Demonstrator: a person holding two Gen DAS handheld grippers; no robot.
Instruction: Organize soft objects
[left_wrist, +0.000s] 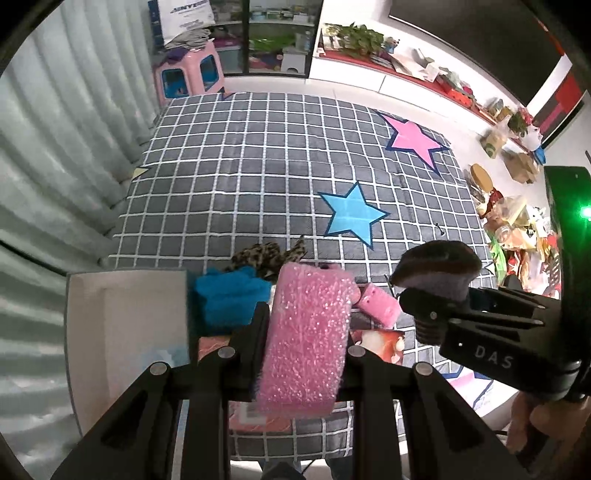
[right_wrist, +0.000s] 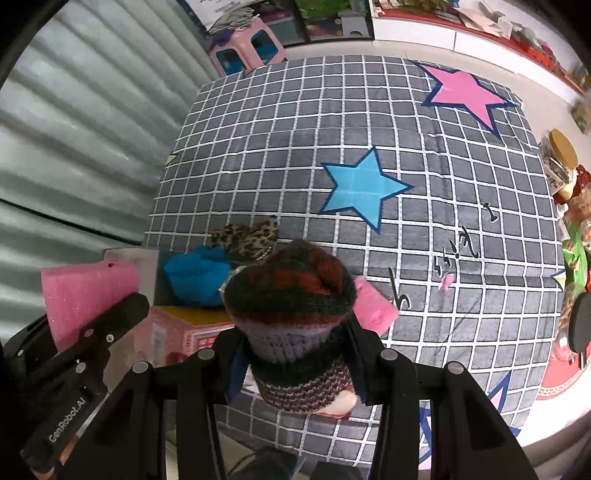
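While both hands are loaded, neither is free to pick: the left gripper (left_wrist: 303, 332) clamps a pink sponge block (left_wrist: 306, 332), long axis running along the fingers, and the right gripper (right_wrist: 295, 350) clamps a rolled striped knit piece (right_wrist: 291, 314), upright between its jaws. Beyond the fingers, near the checked mat's (left_wrist: 258, 166) near-left corner, lie a blue fuzzy cloth (left_wrist: 229, 295), a leopard-print fabric (left_wrist: 258, 254) and a small pink foam piece (left_wrist: 380, 308); the left hand sits nearer. A pale box (left_wrist: 125, 325) is partly cut off; its contents cannot be made out
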